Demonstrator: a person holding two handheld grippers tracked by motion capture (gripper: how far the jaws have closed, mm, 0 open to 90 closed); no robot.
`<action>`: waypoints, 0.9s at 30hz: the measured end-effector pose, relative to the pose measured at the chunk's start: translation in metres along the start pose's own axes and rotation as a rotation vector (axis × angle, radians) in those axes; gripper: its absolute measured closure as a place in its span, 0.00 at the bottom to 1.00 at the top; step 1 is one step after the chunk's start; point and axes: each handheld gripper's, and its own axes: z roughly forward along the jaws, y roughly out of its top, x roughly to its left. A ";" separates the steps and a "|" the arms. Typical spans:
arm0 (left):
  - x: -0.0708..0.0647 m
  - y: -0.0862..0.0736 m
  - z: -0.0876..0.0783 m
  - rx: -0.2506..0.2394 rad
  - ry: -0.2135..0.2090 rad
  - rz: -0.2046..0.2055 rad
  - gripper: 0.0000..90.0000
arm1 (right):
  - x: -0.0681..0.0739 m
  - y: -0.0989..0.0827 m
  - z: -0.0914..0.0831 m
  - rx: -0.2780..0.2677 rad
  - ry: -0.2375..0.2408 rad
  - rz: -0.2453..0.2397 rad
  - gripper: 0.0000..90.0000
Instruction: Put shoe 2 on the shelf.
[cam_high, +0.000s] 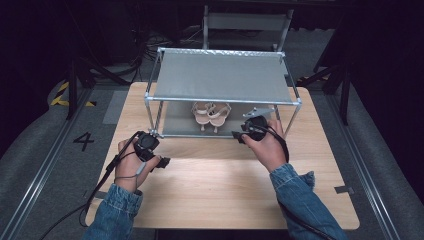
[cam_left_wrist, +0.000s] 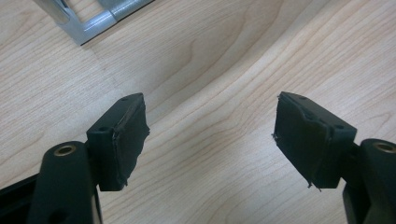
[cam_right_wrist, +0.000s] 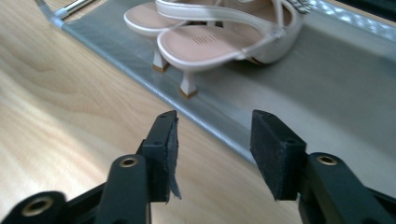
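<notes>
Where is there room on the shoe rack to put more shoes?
The top shelf is bare from rail to rail. On the bottom shelf, the grey cloth left of the sandals is free. The right part is tighter: the right gripper hangs just in front. The table between both sleeves is bare too.

Light wooden table (cam_high: 220, 185), grain running across, standing on a grey floor (cam_high: 35, 150). On its far half, a metal-framed shoe rack (cam_high: 150, 100) with two grey fabric shelves, feet resting on the wood. Top shelf (cam_high: 220, 77) bare. Lower shelf (cam_right_wrist: 327, 93) lying just above the tabletop, carrying a pair of pale heeled sandals (cam_right_wrist: 210, 44) side by side, heels toward the front edge.
</notes>
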 end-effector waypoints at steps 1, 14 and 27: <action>0.000 0.000 0.000 -0.002 -0.007 0.000 0.29 | -0.002 -0.003 -0.005 -0.001 0.005 0.005 0.54; -0.001 -0.002 0.002 0.005 -0.013 0.016 0.28 | -0.032 -0.045 -0.064 -0.004 0.014 0.024 0.43; 0.013 -0.017 -0.001 -0.044 -0.003 -0.060 0.27 | -0.068 -0.085 -0.095 0.007 -0.012 0.053 0.34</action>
